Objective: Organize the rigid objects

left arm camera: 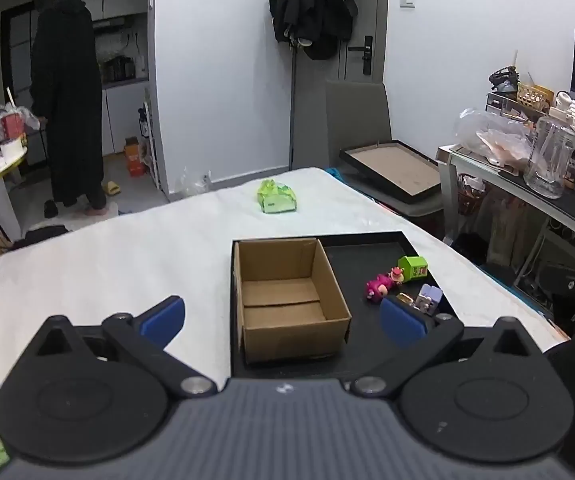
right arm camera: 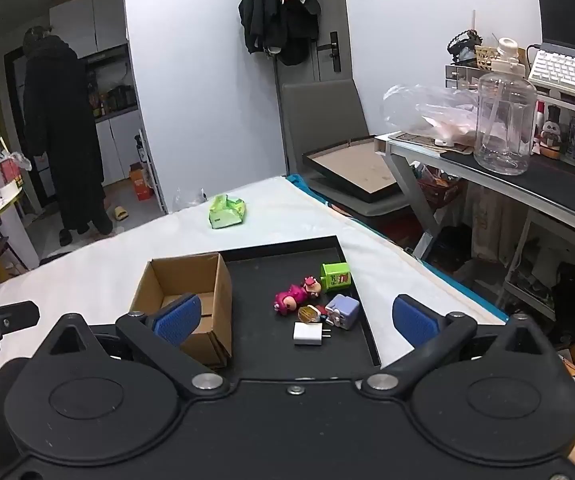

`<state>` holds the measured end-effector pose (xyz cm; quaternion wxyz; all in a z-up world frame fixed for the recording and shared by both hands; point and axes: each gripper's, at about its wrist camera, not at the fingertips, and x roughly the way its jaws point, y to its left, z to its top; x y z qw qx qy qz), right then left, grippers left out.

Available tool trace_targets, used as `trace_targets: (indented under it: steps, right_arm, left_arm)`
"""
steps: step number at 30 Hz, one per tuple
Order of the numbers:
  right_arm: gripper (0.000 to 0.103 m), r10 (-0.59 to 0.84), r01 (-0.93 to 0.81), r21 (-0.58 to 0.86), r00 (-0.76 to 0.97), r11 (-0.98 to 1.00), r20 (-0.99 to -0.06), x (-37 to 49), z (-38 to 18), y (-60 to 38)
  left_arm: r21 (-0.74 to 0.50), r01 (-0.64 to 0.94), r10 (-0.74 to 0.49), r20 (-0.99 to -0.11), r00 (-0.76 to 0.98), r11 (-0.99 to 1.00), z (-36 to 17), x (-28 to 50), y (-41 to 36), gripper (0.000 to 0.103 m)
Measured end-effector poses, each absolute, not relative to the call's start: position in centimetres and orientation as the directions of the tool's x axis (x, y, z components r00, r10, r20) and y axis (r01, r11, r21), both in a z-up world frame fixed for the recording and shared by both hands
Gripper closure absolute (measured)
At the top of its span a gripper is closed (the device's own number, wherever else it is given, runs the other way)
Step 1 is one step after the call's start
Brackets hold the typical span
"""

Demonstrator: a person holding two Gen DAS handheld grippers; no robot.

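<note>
Since the cardboard box (right arm camera: 191, 300) ahead of our left gripper (left arm camera: 283, 320) sits empty, nothing is sorted; both it and the right gripper (right arm camera: 295, 316) gape wide, holding nothing (toys (right arm camera: 287, 298) ahead on the black tray (right arm camera: 271, 356)).

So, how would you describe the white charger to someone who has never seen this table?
Find the black tray on the white table, with an open cardboard box in its left part. To the right of the box lies a cluster of small toys. The white charger is the item nearest the camera there: a plain white block with two metal prongs pointing right, just below the lilac cube.
</note>
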<state>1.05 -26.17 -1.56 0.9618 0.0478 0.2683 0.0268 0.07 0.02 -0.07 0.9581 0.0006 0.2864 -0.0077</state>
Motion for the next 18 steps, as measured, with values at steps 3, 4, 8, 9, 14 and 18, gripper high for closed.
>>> trace_targets:
  steps: [3,4,8,9,14,18]
  right_arm:
    - [0.0,0.072,-0.025,0.097,0.85,0.995,-0.521,1.0,-1.9,-26.2]
    - [0.0,0.073,-0.025,0.098,0.851,0.995,-0.52,1.0,-2.0,-26.3]
    - [0.0,0.059,-0.015,0.087,0.844,0.996,-0.533,1.5,-1.8,-26.3]
    - [0.0,0.058,-0.014,0.086,0.845,0.996,-0.532,1.4,-1.7,-26.4]
    - [0.0,0.052,-0.006,0.086,0.84,0.996,-0.541,2.1,-1.7,-26.7]
    - [0.0,0.047,-0.007,0.076,0.844,0.997,-0.535,1.7,-1.7,-26.7]
  left_arm:
    - [-0.022,0.01,-0.021,-0.581,0.814,1.0,-0.5,0.8,0.3,0.0]
    - [-0.005,0.009,-0.01,-0.578,0.816,1.0,-0.5,0.8,-0.2,0.0]
    - [0.0,0.013,-0.01,-0.572,0.82,1.0,-0.4,1.3,-0.6,0.0]
    - [-0.014,0.012,-0.018,-0.565,0.825,1.0,-0.3,1.0,-0.3,0.0]
    - [-0.018,0.017,-0.024,-0.564,0.825,1.0,0.0,1.2,-0.5,0.0]
    - [-0.024,0.02,-0.03,-0.567,0.823,1.0,-0.1,1.3,-0.7,0.0]
